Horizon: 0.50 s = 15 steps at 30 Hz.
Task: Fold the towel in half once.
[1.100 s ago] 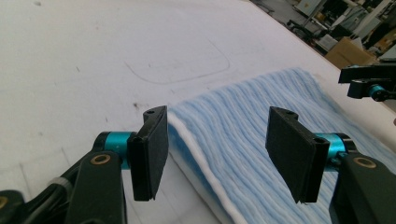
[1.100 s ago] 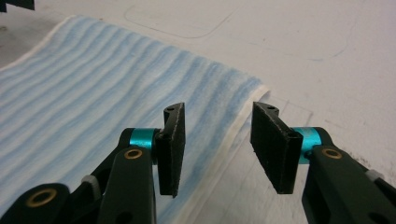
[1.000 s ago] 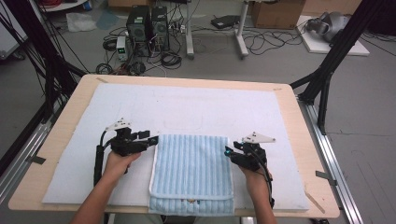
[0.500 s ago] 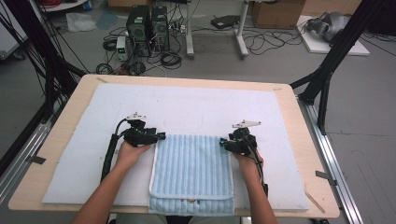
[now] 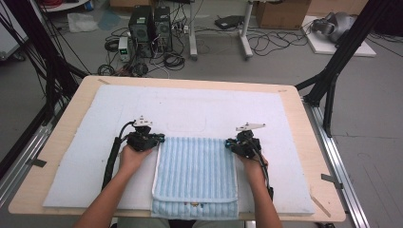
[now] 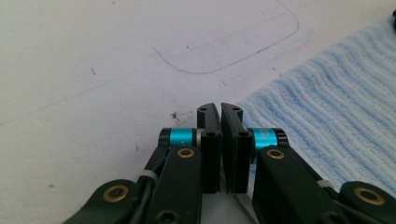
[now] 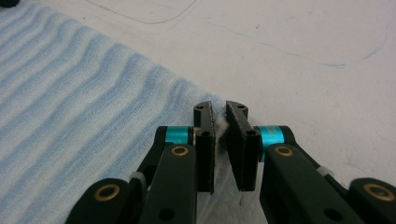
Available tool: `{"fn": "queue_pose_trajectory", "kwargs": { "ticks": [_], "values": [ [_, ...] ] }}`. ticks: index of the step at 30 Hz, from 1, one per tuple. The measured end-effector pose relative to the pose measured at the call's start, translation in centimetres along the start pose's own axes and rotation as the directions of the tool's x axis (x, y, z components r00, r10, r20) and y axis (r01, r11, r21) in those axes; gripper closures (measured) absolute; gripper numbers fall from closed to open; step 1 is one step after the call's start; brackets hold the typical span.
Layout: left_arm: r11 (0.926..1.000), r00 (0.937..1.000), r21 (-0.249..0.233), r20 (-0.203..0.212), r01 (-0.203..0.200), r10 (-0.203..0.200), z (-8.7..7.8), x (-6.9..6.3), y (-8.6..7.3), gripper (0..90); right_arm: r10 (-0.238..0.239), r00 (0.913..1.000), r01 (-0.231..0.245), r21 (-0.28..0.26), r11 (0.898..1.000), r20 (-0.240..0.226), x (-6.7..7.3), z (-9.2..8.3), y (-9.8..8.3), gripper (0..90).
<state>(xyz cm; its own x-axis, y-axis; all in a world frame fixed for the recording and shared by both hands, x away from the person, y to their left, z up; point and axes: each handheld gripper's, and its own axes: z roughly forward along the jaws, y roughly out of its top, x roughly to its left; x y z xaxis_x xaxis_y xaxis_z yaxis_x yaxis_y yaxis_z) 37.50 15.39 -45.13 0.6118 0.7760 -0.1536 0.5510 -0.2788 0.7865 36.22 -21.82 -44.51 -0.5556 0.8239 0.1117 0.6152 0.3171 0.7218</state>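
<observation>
Evidently, both far corners of the towel were gripped; the fold itself was not yet made.

I found the blue striped towel (image 5: 197,173) lying flat on the white mat (image 5: 71,180) that covered the surface (image 5: 304,142), its near edge hanging at the surface's front edge. My left claw (image 5: 160,139) sat at the far left corner, its jaws just closed; in the left gripper view (image 6: 220,116) they stood almost together at the cloth's edge, and I judged the corner pinched, though the fabric between them was hard to make out. My right claw (image 5: 229,142) had likewise just closed on the far right corner, white fabric plainly squeezed between the jaws in the right gripper view (image 7: 219,116). Done: approach and grasp. Left, in my judgement: lifting both corners and carrying them across. I observed no containers on the surface.
</observation>
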Motion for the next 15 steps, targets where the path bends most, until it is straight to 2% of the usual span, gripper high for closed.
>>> {"fn": "queue_pose_trajectory", "kwargs": {
  "ticks": [1,4,7,9,13,15],
  "values": [
    [1.0,1.0,0.003,0.0,-0.008,0.008,0.0,0.0,0.0,87.1,-0.003,1.0,0.003,-0.002,1.0,-0.001,0.0,0.0,0.0,83.2],
    [0.9997,0.9996,-0.011,0.017,0.024,-0.024,0.0,0.4,0.1,87.8,-0.027,0.9995,0.027,-0.002,1.0,0.015,0.3,0.0,0.1,84.4],
    [0.998,0.9988,-0.045,0.023,0.044,-0.043,-0.1,1.0,0.3,87.9,-0.045,0.9985,0.046,-0.029,0.999,0.03,0.4,-0.1,0.4,84.9],
    [0.9981,0.9985,-0.04,0.029,0.047,-0.046,-0.1,1.3,0.7,87.9,-0.036,0.999,0.037,-0.04,0.999,0.026,0.2,0.0,0.6,84.9],
    [0.9943,0.9969,-0.078,0.037,0.073,-0.07,0.0,2.0,2.1,87.9,-0.02,0.9993,0.022,-0.067,0.998,0.033,-0.4,0.2,1.4,84.9],
    [0.9944,0.9973,-0.08,0.033,0.068,-0.066,0.2,2.4,2.9,87.9,-0.021,0.9989,0.024,-0.074,0.997,0.043,-0.7,0.3,1.9,84.9]
  ]
}}
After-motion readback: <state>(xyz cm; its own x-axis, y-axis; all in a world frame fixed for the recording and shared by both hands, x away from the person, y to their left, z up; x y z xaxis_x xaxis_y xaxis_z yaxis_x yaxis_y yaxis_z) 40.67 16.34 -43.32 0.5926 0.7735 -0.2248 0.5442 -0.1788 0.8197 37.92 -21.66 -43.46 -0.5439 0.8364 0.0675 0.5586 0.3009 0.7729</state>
